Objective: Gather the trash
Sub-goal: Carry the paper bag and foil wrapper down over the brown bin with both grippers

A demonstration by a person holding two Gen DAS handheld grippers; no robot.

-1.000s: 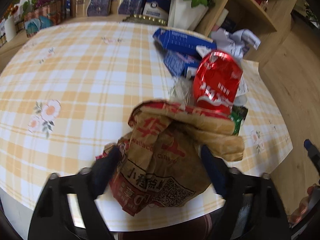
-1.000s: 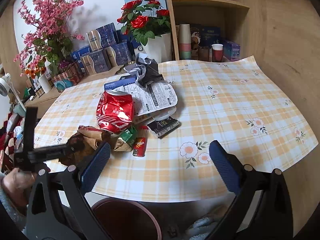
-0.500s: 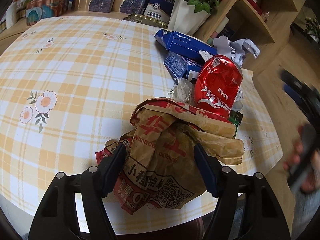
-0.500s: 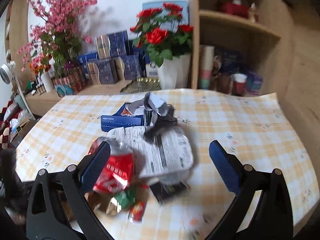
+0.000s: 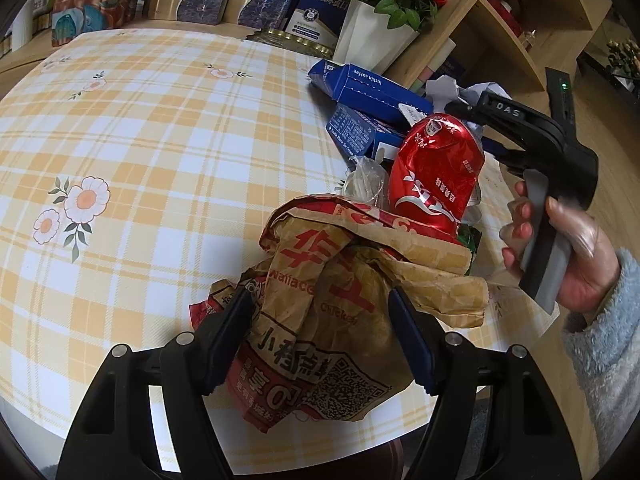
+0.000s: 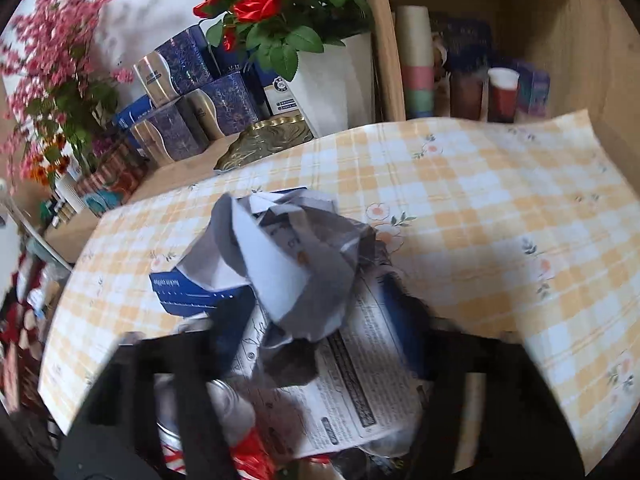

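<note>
Left gripper (image 5: pixel 320 332): both blue pads press the sides of a crumpled brown paper bag (image 5: pixel 340 312) with red print and a QR code. The bag sits at the near edge of the table (image 5: pixel 160 140), which wears a yellow-and-white checked cloth with small flowers. Jaws pinching the bag, not spread free.

Rest of the trash lies in a heap just beyond the bag, toward the right side of the table. A crushed red can (image 5: pixel 434 172) leans directly behind the bag, touching it. A clear plastic scrap (image 5: pixel 366 180) is tucked to the can's left. Farther back are two blue cartons (image 5: pixel 368 88), one stacked partly over the other.

Right gripper (image 6: pixel 316 328): blurred in its own view, jaws closing. A wad of grey and white crumpled paper (image 6: pixel 288 264) stands between the fingers; cannot tell whether the pads have met it yet. The wad rests on a printed white sheet (image 6: pixel 352 380), with a blue carton at its left. In the left wrist view the person's right hand (image 5: pixel 568 252), in a pale blue fleecy sleeve (image 5: pixel 608 360), grips the tool's handle beside the can.

Far side: white pot of red roses (image 6: pixel 332 80), blue gift boxes (image 6: pixel 192 92), wooden shelf (image 6: pixel 500 60) holding cups.
</note>
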